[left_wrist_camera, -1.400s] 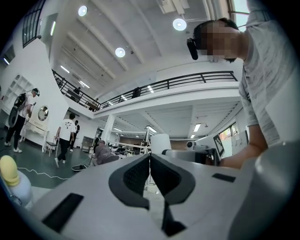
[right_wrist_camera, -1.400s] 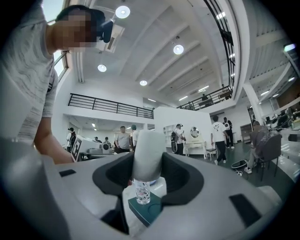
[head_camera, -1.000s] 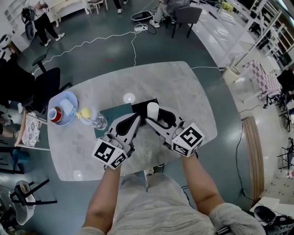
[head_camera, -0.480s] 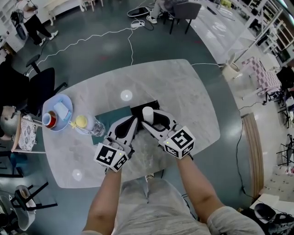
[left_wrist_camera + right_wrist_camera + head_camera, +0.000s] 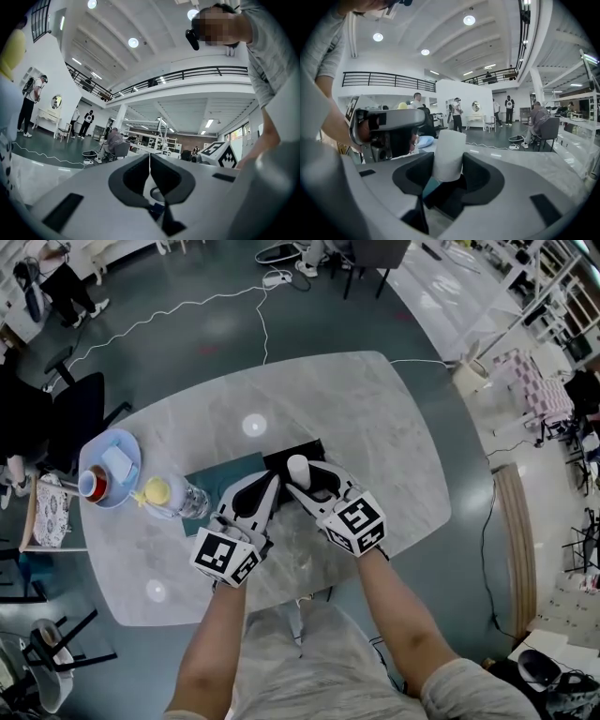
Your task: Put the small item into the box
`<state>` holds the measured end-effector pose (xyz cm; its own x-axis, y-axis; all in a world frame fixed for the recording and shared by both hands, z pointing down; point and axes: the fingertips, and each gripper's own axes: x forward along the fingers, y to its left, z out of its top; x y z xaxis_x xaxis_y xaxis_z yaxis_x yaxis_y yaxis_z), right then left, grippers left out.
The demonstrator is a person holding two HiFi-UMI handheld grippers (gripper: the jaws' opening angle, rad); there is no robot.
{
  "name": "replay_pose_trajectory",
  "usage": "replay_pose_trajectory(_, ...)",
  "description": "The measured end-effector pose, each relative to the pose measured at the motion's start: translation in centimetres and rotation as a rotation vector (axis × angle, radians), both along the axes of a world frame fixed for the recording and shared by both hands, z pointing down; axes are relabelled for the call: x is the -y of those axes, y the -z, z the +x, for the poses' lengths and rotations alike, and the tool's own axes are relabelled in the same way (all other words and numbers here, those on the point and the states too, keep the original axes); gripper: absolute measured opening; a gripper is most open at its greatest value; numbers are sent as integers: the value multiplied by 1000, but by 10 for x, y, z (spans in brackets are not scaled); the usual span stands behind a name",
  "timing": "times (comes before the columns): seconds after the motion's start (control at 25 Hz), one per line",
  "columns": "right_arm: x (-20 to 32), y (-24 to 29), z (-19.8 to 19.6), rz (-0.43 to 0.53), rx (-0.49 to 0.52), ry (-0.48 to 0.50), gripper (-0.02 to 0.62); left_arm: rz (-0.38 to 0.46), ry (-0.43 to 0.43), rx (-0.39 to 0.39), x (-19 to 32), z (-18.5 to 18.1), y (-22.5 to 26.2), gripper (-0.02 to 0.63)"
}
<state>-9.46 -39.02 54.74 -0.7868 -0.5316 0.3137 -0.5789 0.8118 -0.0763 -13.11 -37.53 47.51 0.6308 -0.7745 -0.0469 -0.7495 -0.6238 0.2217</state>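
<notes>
Small item [image 5: 298,468]: white cylinder, upright, still clamped between right gripper [image 5: 304,481] jaws, above near edge of box [image 5: 281,454]; barely shifted over last second. Left gripper [image 5: 150,161] jaws together, nothing between, just left of box. Release into box judged still pending.

pale grey marbled table [image 5: 375,427] with rounded corners. near its middle, a black box [image 5: 277,461]. touching the box's left side in the head view, a flat teal panel [image 5: 217,474] lying on the tabletop. just left of that panel, further from the box, a clear bottle [image 5: 176,500] with a yellow cap. furthest left of the box, at the table's edge, a light blue plate [image 5: 131,442].
</notes>
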Motion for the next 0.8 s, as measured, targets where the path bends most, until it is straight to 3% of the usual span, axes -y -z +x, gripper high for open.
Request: replay_pose_trajectory(0.8, 15, -19, 2, -47, -31, -16, 204, -11, -18, 6, 9, 3, -8, 21)
